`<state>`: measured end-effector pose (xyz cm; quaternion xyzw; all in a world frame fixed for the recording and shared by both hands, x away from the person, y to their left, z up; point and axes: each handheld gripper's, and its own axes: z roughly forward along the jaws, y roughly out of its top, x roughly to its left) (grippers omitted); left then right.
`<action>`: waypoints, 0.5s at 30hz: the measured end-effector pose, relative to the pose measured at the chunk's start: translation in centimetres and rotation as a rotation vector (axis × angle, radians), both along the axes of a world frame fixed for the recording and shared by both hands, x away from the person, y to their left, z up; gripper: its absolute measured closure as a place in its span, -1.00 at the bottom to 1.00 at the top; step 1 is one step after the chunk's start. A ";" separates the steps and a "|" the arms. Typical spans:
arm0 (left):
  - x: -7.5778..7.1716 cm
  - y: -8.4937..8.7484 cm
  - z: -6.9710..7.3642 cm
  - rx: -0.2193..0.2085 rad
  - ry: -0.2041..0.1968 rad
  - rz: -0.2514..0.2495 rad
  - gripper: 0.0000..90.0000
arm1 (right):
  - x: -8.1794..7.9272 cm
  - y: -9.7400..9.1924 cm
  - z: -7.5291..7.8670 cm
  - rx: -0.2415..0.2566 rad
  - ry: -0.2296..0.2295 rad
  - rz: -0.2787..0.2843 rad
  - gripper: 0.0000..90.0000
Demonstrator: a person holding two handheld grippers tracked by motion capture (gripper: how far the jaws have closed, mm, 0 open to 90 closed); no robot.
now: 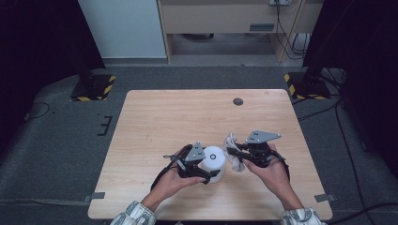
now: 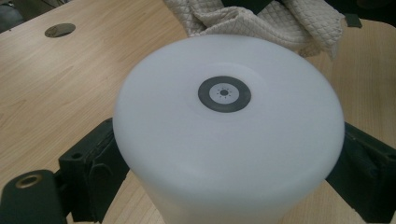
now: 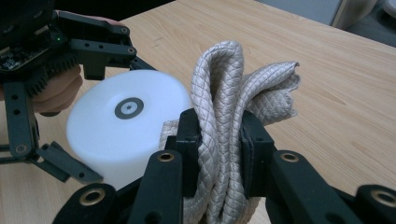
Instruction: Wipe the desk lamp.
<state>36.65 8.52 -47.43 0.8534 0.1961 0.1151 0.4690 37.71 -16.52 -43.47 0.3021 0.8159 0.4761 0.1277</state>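
Note:
A white cylinder (image 1: 214,159) with a dark ring (image 2: 224,94) at the centre of its flat face sits between the jaws of my left gripper (image 1: 205,168), which is shut on its sides. In the left gripper view the black pads (image 2: 93,168) press against both flanks of the cylinder (image 2: 224,154). My right gripper (image 1: 239,155) is shut on a bunched beige quilted cloth (image 1: 233,149). Folds of the cloth (image 3: 224,93) rise between the right gripper's (image 3: 219,140) jaws, right beside the cylinder (image 3: 116,126). The cloth (image 2: 261,21) hangs just behind the cylinder.
The wooden table (image 1: 187,112) has a round cable hole (image 1: 238,101) at the far right. Grey tape tabs (image 1: 97,195) mark its front corners. Stands with yellow-black striped bases (image 1: 94,86) stand on the floor beyond the table.

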 end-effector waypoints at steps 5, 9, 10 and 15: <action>0.0 0.0 -0.1 -0.003 -0.002 -0.002 -0.83 | 0.5 0.2 -1.4 0.010 0.031 -0.004 0.63; 0.1 0.0 -0.1 -0.003 -0.003 -0.004 -0.83 | 0.8 0.6 -3.5 -0.030 0.072 -0.007 0.63; 0.1 0.0 -0.1 -0.003 -0.003 -0.004 -0.83 | 0.9 0.7 -3.9 -0.038 0.078 -0.006 0.63; 0.1 0.0 -0.1 -0.003 -0.007 -0.003 -0.83 | 1.5 1.1 -5.7 -0.083 0.114 0.000 0.63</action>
